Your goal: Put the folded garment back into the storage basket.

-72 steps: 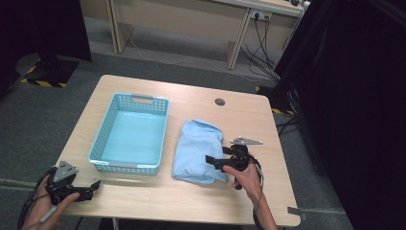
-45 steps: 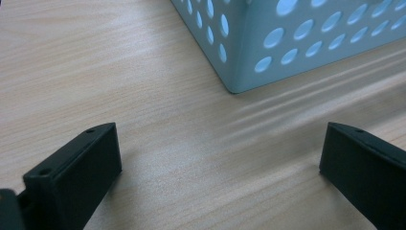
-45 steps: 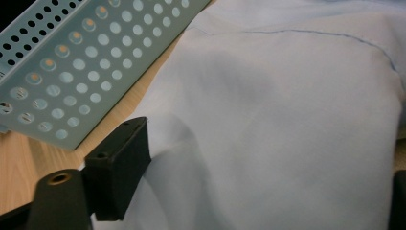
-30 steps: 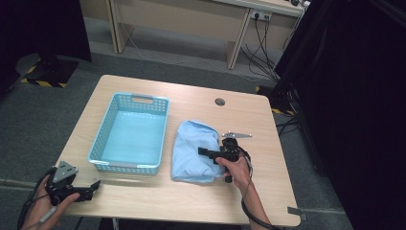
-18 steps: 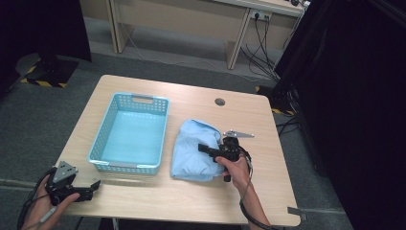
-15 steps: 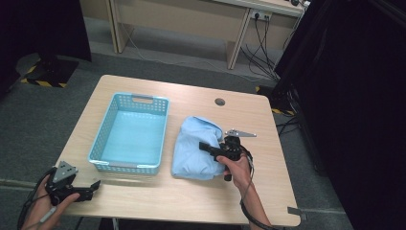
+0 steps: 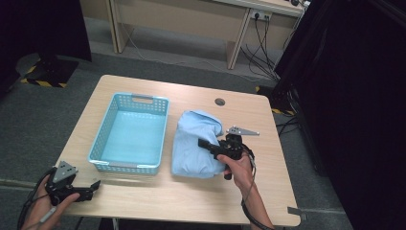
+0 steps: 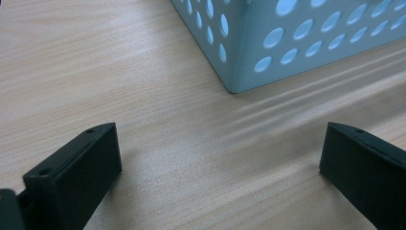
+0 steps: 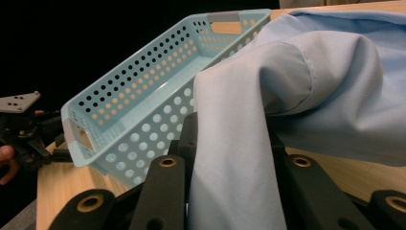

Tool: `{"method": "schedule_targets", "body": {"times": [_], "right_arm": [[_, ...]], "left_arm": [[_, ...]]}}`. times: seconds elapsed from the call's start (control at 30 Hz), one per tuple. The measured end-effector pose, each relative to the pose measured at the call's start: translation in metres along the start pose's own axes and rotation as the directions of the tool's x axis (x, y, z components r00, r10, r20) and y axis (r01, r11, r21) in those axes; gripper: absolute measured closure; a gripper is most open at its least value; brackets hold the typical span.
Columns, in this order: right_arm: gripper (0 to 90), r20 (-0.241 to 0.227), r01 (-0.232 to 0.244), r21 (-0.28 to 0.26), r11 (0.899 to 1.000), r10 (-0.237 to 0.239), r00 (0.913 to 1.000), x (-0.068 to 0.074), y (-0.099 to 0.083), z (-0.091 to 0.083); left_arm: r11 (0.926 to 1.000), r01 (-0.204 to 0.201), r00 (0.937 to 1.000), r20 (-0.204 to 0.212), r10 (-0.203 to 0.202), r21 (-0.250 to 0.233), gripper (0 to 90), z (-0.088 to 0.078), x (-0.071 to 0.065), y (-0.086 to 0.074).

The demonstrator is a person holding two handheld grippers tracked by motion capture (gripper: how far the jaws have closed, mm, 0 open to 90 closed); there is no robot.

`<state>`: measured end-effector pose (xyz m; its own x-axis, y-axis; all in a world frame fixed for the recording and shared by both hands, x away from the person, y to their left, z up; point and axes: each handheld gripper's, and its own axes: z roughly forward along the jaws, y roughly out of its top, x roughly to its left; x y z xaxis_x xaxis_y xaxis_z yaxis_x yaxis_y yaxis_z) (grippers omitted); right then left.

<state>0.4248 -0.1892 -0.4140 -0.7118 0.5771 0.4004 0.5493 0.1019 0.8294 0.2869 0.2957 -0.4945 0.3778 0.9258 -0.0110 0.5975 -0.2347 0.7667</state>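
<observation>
Blue cloth [image 7: 195, 143] is pinched in the closed right tongs [image 7: 207, 145], barely raised off the worktop [image 7: 191, 201]; basket [image 7: 102, 141] unfilled; left tongs [image 7: 94, 186] gape, idle

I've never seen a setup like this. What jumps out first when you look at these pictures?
Most striking is the crumpled light blue cloth on the wooden table, right of the empty light blue perforated plastic basket. The right gripper is shut on a fold of that cloth, which rises between its black jaws in the right gripper view. The left gripper rests open at the table's near left corner, by the basket's corner.
</observation>
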Motion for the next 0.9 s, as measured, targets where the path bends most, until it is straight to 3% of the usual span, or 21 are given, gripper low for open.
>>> {"method": "schedule_targets", "body": {"times": [0.9], "right_arm": [[71.9, -0.085, -0.036, -0.062, 0.997, 0.031, 0.9959, 0.021, 0.029, -0.016]], "left_arm": [[1.0000, 0.001, 1.0000, 0.001, -0.001, 0.000, 0.0, 0.000, 0.000, 0.000]]}}
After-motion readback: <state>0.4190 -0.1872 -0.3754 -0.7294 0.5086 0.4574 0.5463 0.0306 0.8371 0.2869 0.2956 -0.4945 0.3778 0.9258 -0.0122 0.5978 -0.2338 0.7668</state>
